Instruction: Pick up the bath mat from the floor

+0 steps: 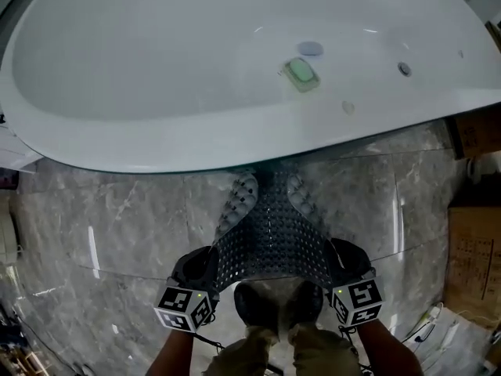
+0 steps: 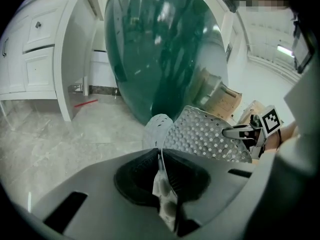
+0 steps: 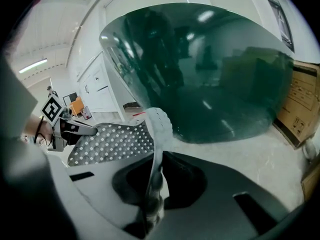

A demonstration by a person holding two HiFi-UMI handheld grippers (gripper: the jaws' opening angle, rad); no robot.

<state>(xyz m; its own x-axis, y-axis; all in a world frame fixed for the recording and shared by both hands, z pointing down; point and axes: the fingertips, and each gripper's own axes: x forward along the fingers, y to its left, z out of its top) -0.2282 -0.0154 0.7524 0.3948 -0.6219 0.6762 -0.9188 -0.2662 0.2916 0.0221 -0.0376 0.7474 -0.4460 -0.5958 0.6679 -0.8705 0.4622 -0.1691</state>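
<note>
The bath mat (image 1: 270,233) is grey, rubbery and full of small holes. It hangs off the marble floor between my two grippers, its far end curled near the foot of the tub. My left gripper (image 1: 215,263) is shut on the mat's near left corner, and my right gripper (image 1: 333,261) is shut on the near right corner. In the left gripper view the jaws (image 2: 161,156) pinch the mat's edge, and the mat (image 2: 210,134) stretches across to the right gripper (image 2: 245,132). The right gripper view shows the same: the jaws (image 3: 156,169) clamp the mat (image 3: 110,143), with the left gripper (image 3: 70,129) beyond.
A large white bathtub (image 1: 235,135) fills the far side, with a green soap dish (image 1: 300,73) and a drain (image 1: 311,48) inside. Cardboard boxes (image 1: 473,257) stand at the right. A white cabinet (image 2: 35,49) stands left of the tub. The person's shoes (image 1: 278,304) are under the mat's near edge.
</note>
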